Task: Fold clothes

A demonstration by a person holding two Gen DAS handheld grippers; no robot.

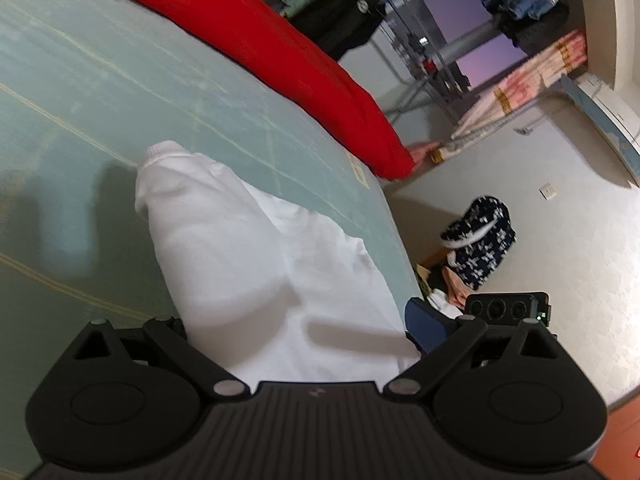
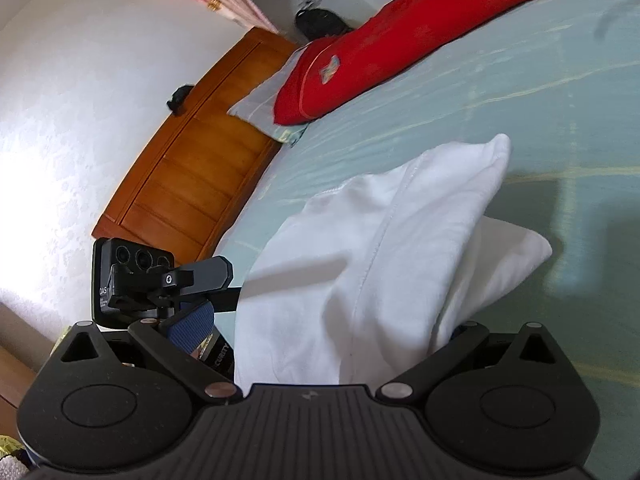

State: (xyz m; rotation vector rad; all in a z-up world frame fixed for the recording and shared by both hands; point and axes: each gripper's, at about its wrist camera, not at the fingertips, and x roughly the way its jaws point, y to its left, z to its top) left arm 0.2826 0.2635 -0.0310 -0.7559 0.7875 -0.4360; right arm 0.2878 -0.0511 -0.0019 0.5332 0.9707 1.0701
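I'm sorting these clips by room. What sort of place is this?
Most likely a bedroom: a bed with a pale green sheet, a wooden headboard and a red pillow.

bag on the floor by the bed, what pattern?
Dark navy bag with a white floral-like print and white handles; shows only in the left wrist view.

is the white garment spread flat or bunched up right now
Bunched up. The white garment rises off the green bedsheet in thick doubled folds, one ribbed cuff sticking out, not lying flat.
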